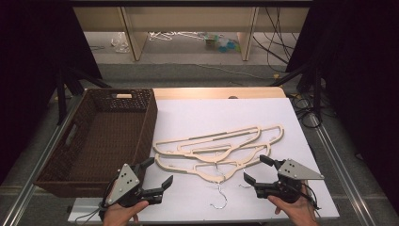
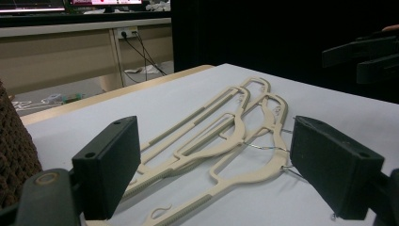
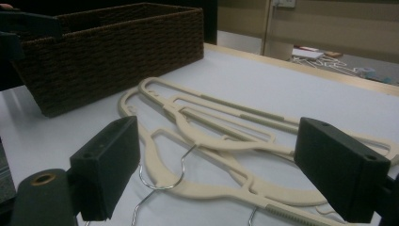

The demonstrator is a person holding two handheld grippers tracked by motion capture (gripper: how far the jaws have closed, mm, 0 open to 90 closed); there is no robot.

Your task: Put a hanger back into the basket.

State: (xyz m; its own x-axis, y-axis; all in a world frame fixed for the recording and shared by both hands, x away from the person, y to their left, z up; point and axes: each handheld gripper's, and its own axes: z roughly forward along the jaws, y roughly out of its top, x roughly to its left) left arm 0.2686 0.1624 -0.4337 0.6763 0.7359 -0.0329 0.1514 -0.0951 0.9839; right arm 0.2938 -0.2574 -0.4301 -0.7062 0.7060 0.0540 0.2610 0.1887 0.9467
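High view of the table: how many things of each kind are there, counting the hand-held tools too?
Cream plastic clothes hangers with wire hooks: 3
Dark brown woven basket: 1
Black hand-held tools: 2, both open (left tool, right tool)
Total: 6

Black curtains [image 1: 28,56] on both sides — grey floor [image 1: 197,70] behind, beige desk legs [image 1: 131,35], loose cables [image 1: 275,42], small clutter [image 1: 221,42] on floor.

Cream plastic clothes hangers [image 1: 221,146] with silver wire hooks are lying on a white table sheet [image 1: 226,113]. A dark brown woven wicker basket [image 1: 101,136] is showing a tight braided pattern.
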